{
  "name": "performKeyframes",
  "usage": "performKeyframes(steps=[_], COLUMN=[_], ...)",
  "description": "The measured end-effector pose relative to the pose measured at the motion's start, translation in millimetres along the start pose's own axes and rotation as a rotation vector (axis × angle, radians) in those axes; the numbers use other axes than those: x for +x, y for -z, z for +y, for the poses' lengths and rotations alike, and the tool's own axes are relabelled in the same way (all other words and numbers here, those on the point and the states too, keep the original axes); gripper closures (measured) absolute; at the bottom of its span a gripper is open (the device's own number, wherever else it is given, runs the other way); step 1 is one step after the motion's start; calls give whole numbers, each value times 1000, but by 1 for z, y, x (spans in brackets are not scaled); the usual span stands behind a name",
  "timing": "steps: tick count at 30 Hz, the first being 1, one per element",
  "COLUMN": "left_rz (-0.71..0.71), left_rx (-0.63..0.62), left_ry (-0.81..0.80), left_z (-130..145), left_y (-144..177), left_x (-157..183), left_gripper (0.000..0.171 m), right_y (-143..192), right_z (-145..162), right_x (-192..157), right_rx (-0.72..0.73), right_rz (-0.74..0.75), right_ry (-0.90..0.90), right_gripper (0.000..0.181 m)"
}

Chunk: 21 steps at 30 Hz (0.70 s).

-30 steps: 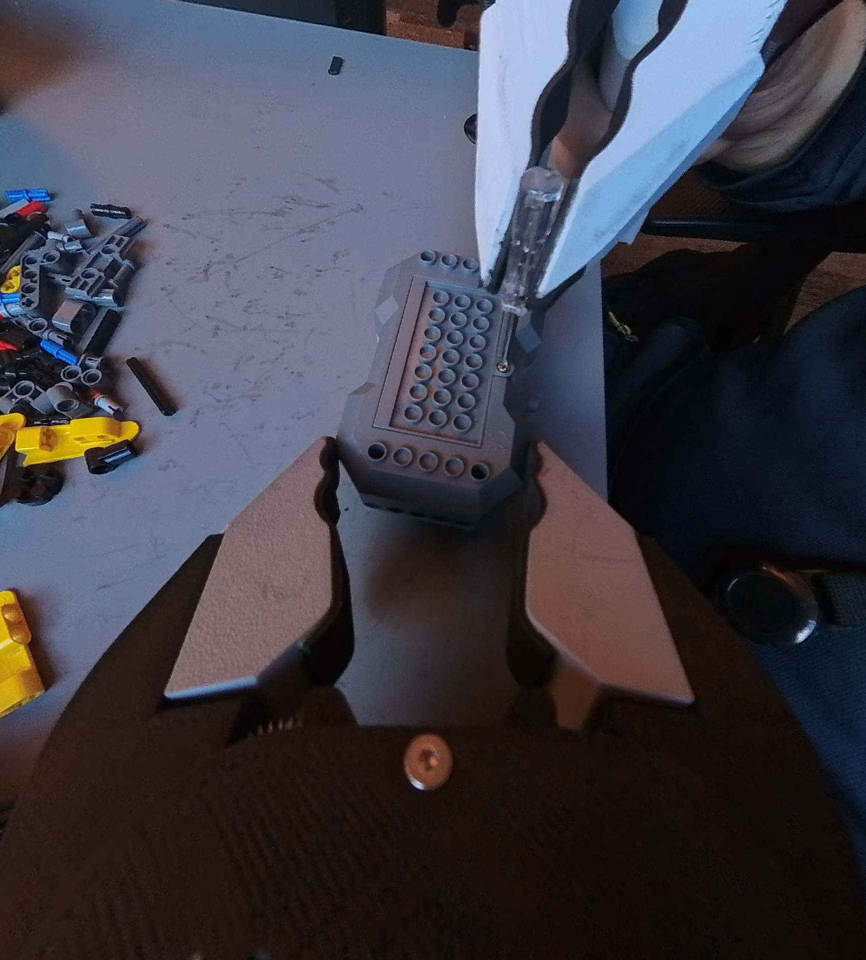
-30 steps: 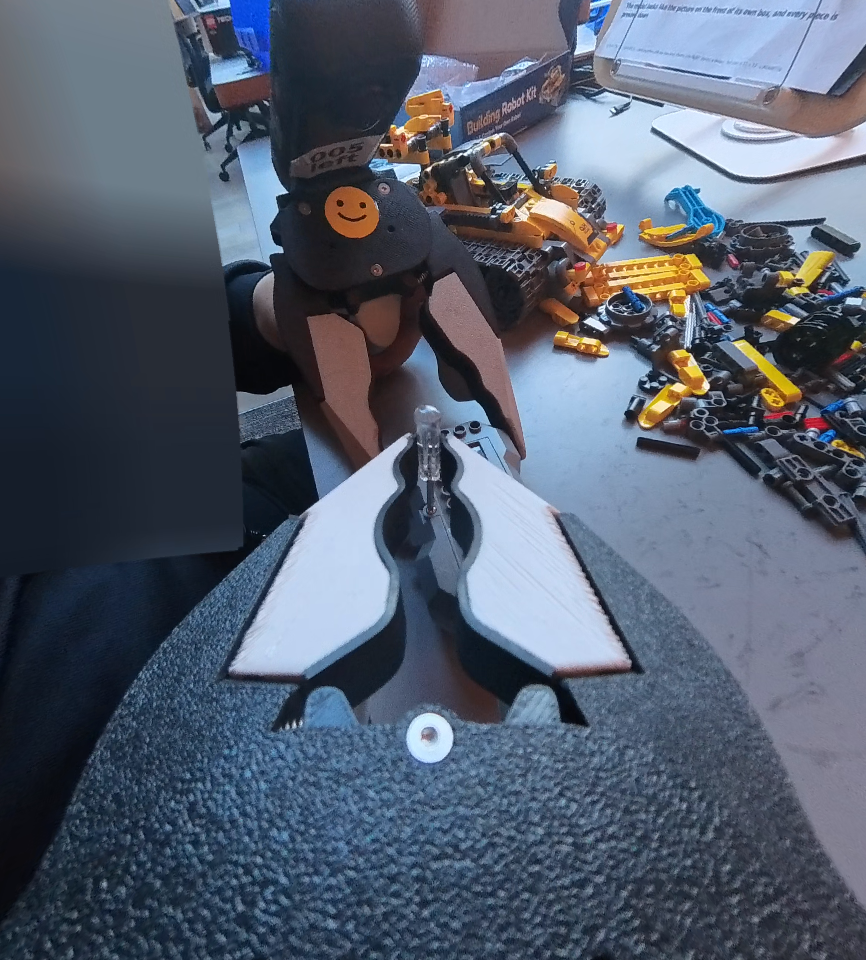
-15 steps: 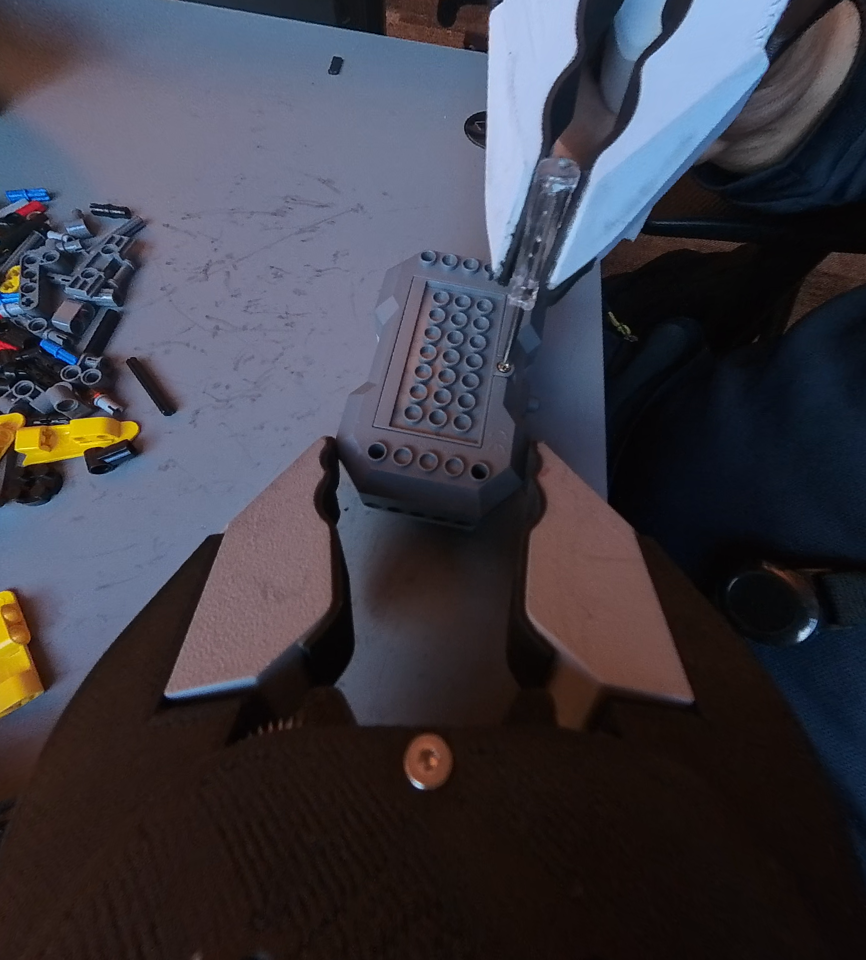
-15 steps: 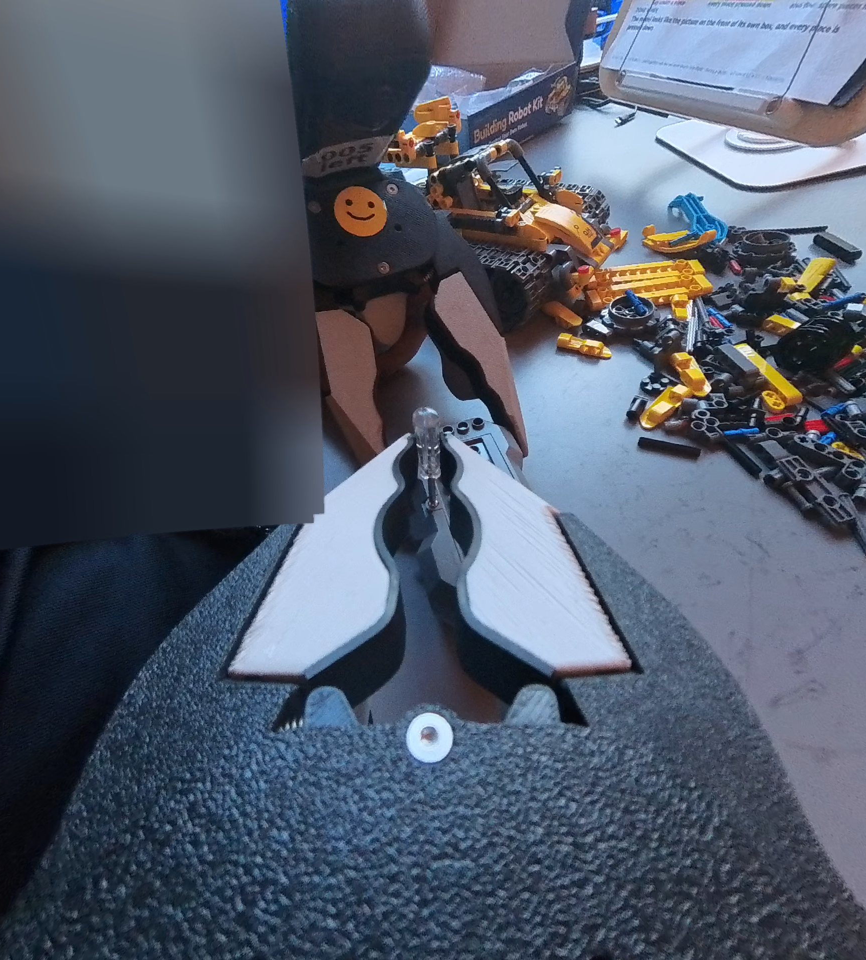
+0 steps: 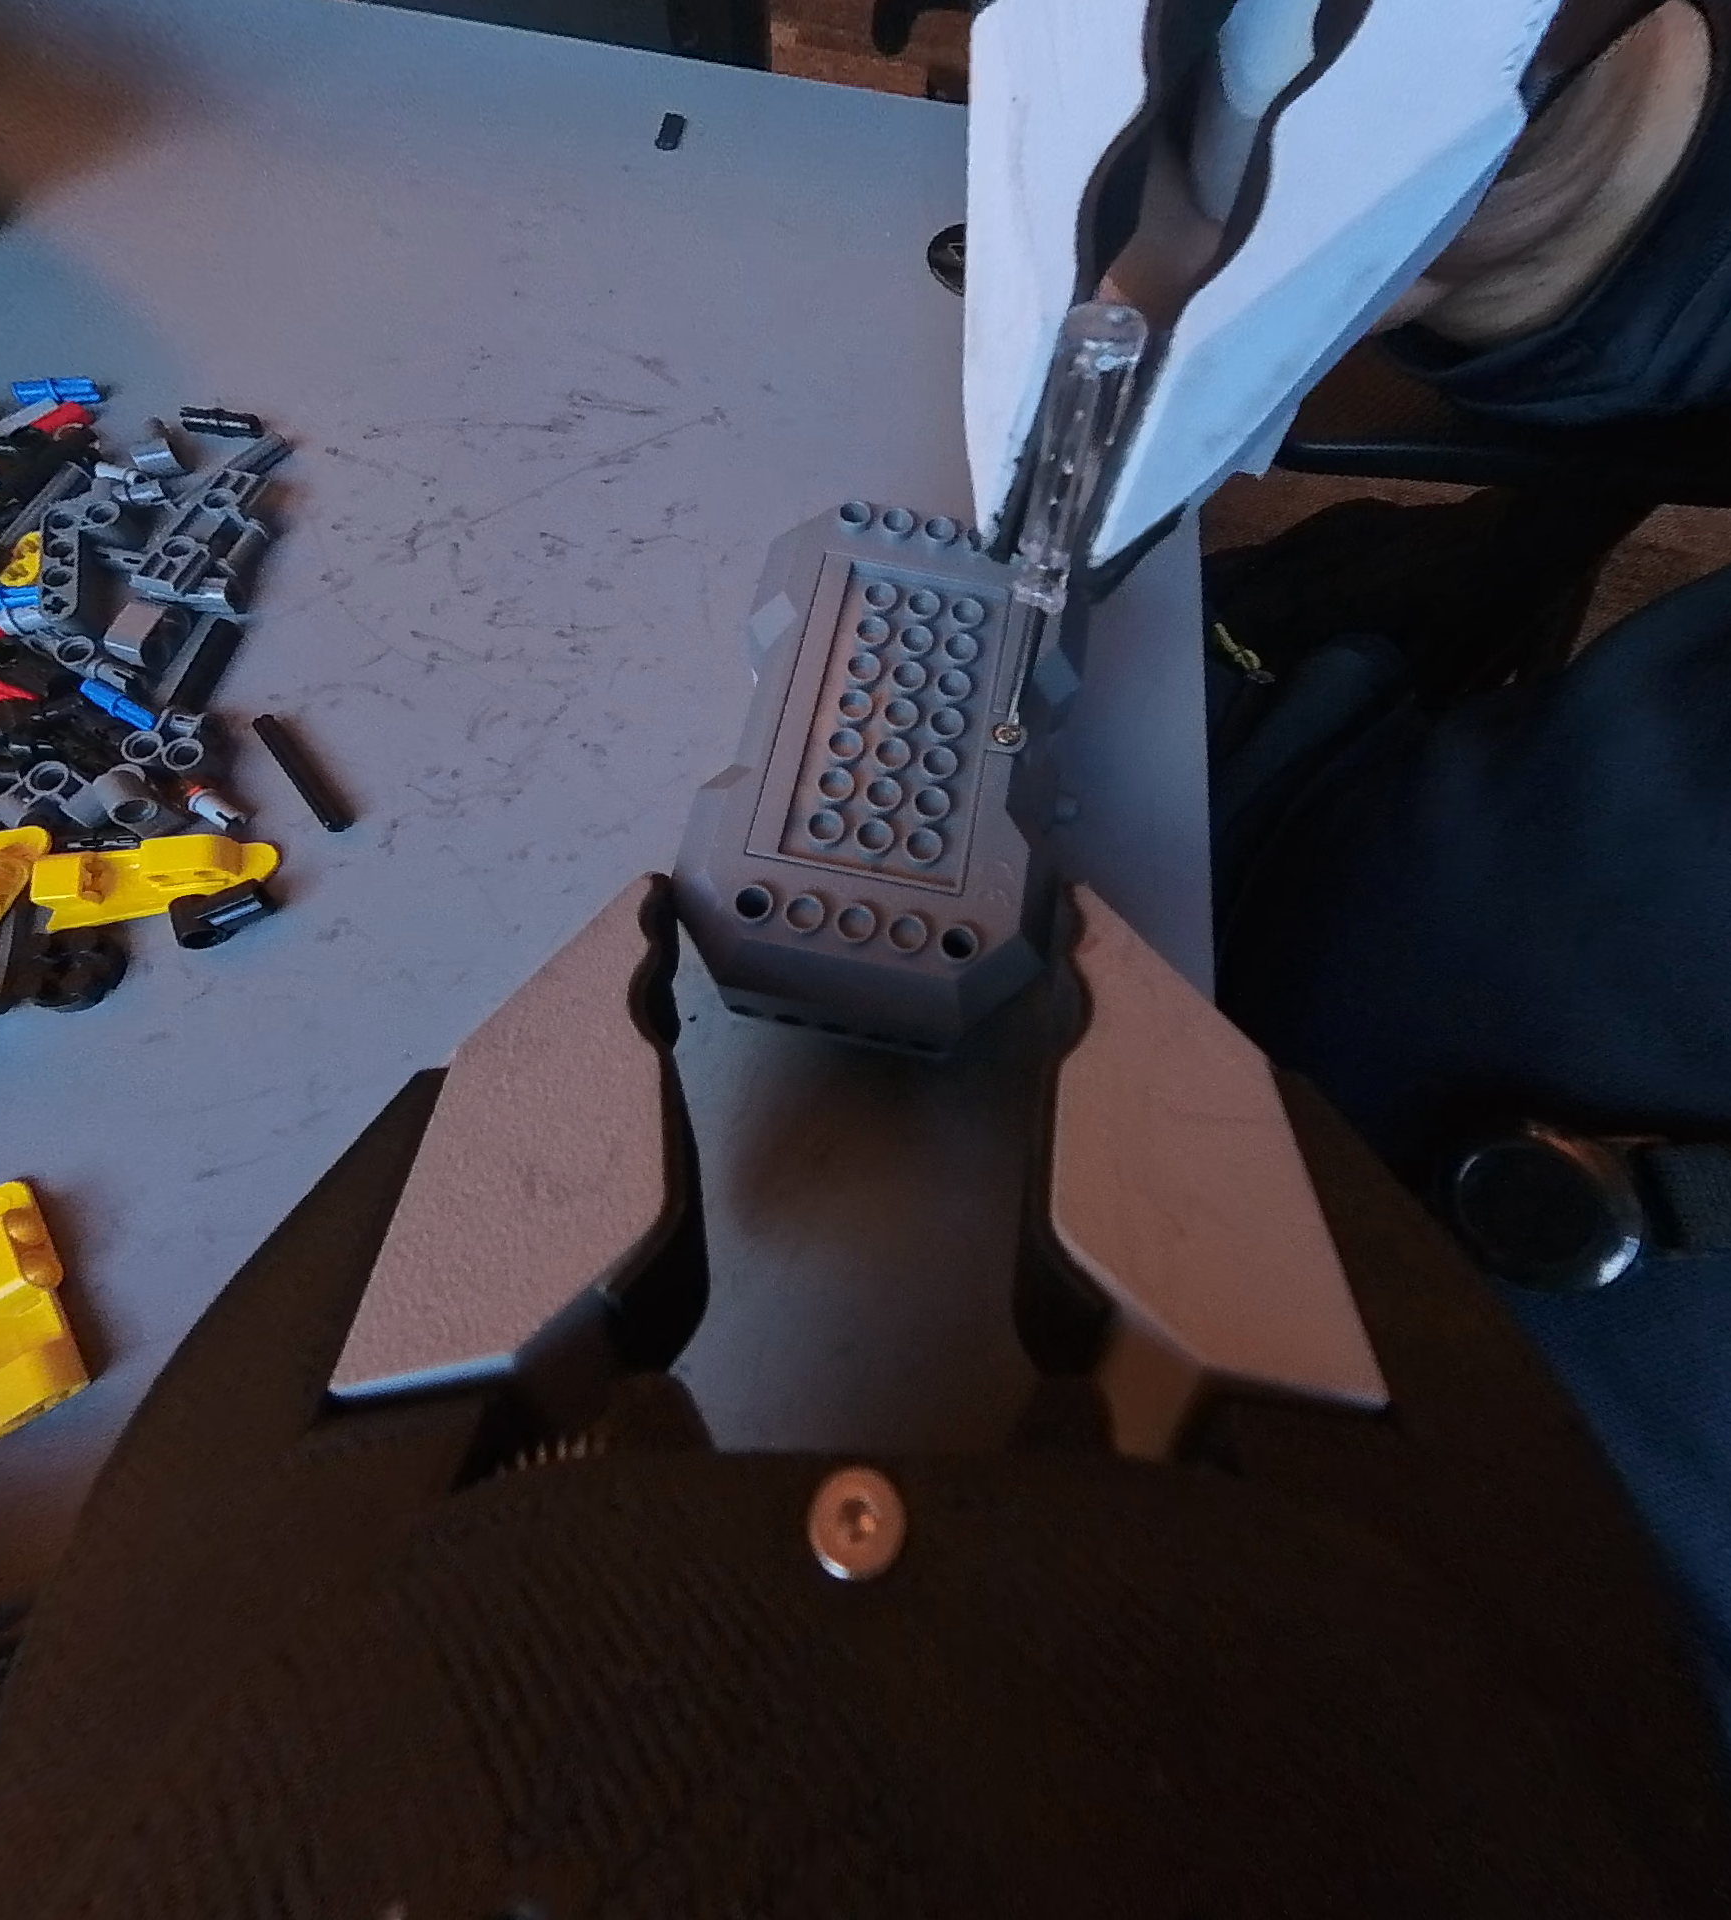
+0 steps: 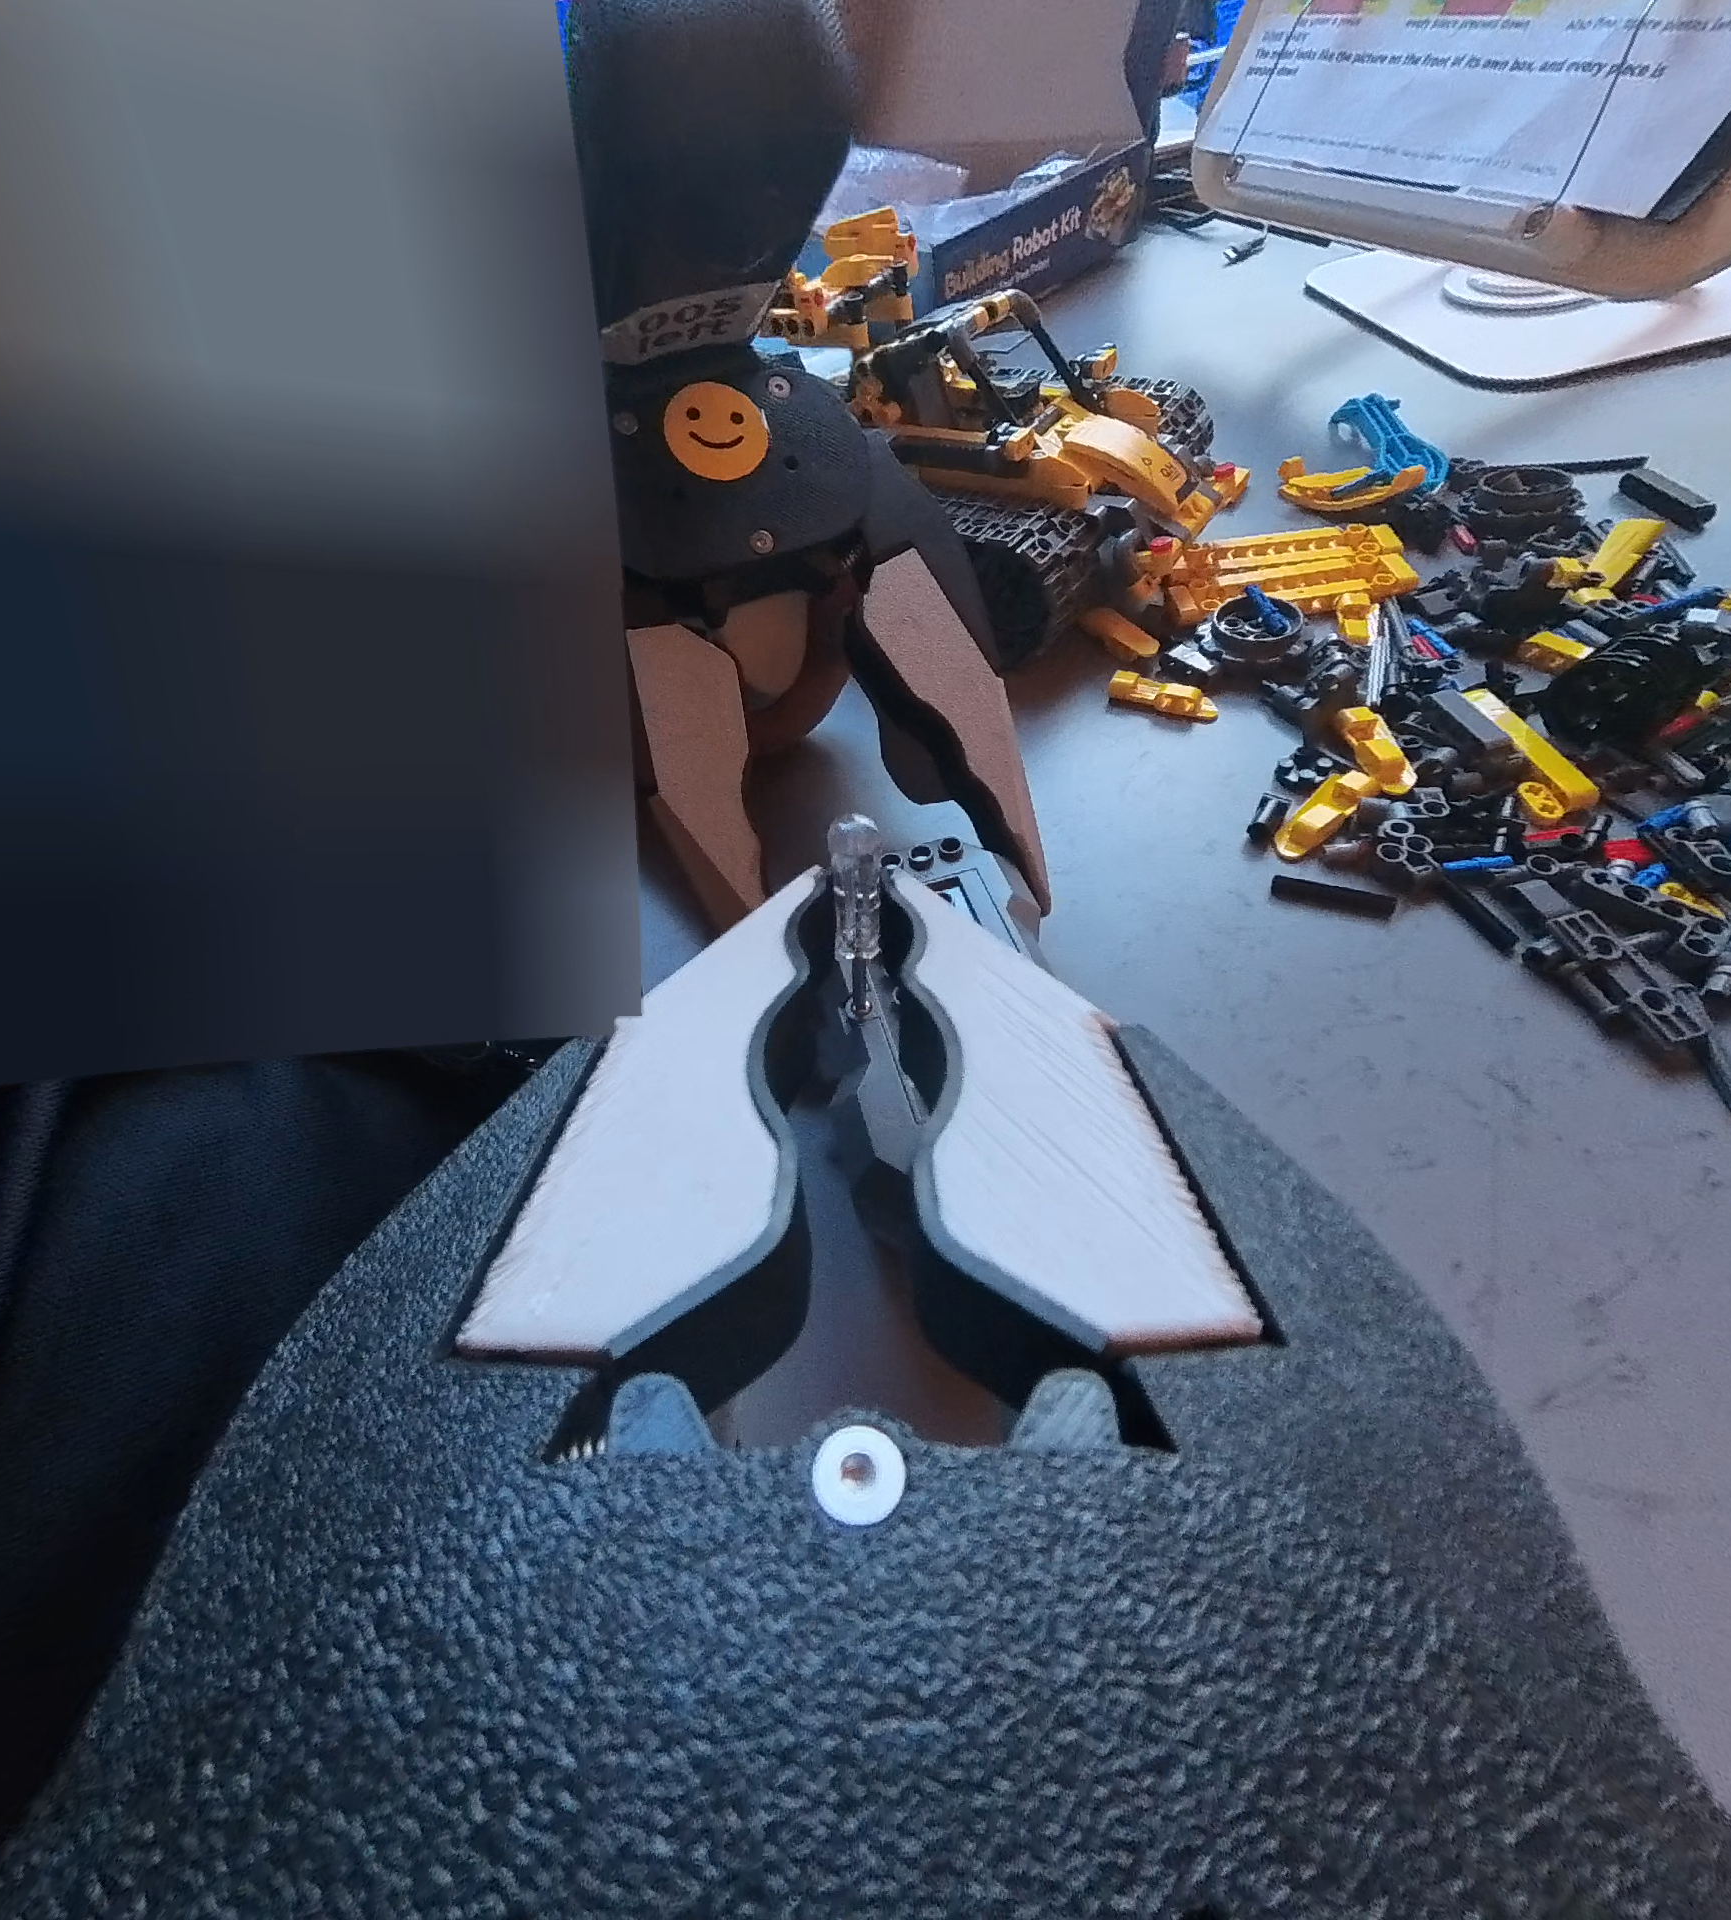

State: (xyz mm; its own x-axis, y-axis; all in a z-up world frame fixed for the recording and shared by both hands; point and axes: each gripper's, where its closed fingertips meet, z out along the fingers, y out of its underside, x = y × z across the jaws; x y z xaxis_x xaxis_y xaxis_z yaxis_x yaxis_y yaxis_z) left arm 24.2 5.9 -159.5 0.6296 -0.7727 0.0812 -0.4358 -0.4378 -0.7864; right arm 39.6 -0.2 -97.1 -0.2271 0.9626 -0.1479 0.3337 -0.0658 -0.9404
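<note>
A grey studded block (image 5: pixel 882 748) lies on the grey table (image 5: pixel 528 416) near its right edge. My left gripper (image 5: pixel 861 925) is shut on the block's near end, one finger on each side. My right gripper (image 5: pixel 1048 520), with white fingers, is shut on a clear-handled screwdriver (image 5: pixel 1074 457) that leans over the block's far right corner. The blade tip rests on a small screw (image 5: pixel 1008 734) in the block's right rim. In the right wrist view the screwdriver (image 6: pixel 856 894) stands between my right gripper's (image 6: pixel 856 883) fingertips, and the block (image 6: pixel 965 883) is mostly hidden behind them. The left gripper's fingers (image 6: pixel 944 707) show beyond.
Loose grey, black, yellow and blue pieces (image 5: pixel 61 623) lie at the left, with a black pin (image 5: pixel 300 774) nearer the block. The right wrist view shows a yellow tracked model (image 6: pixel 1048 468), a box (image 6: pixel 1037 229), a page stand (image 6: pixel 1515 135) and more pieces (image 6: pixel 1567 748). A person's dark clothing (image 5: pixel 1567 935) lies past the table edge. There is about 6 cm between the tips of the two grippers. My left gripper is the nearer one to the black pin (image 5: pixel 300 774): about 8 cm, against 15 cm. Look for it in the right wrist view (image 6: pixel 1333 892) too.
The screwdriver handle has leaned a little to the right and more of it shows, with its tip still on the screw. The left gripper and the block have not moved.
</note>
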Motion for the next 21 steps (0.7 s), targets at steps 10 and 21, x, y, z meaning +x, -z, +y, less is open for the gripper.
performKeyframes(steps=[10, 21], left_rz=[1, -3], left_rx=[0, 0], left_ry=[1, -6], left_z=[0, 0], left_y=[0, 0], left_x=[0, 0], left_gripper=[103, 103], right_y=[-1, 0], right_z=[0, 3], right_x=[0, -4], right_rx=[-2, -41], right_rz=[0, -42], right_ry=[4, 98], right_gripper=[174, 174])
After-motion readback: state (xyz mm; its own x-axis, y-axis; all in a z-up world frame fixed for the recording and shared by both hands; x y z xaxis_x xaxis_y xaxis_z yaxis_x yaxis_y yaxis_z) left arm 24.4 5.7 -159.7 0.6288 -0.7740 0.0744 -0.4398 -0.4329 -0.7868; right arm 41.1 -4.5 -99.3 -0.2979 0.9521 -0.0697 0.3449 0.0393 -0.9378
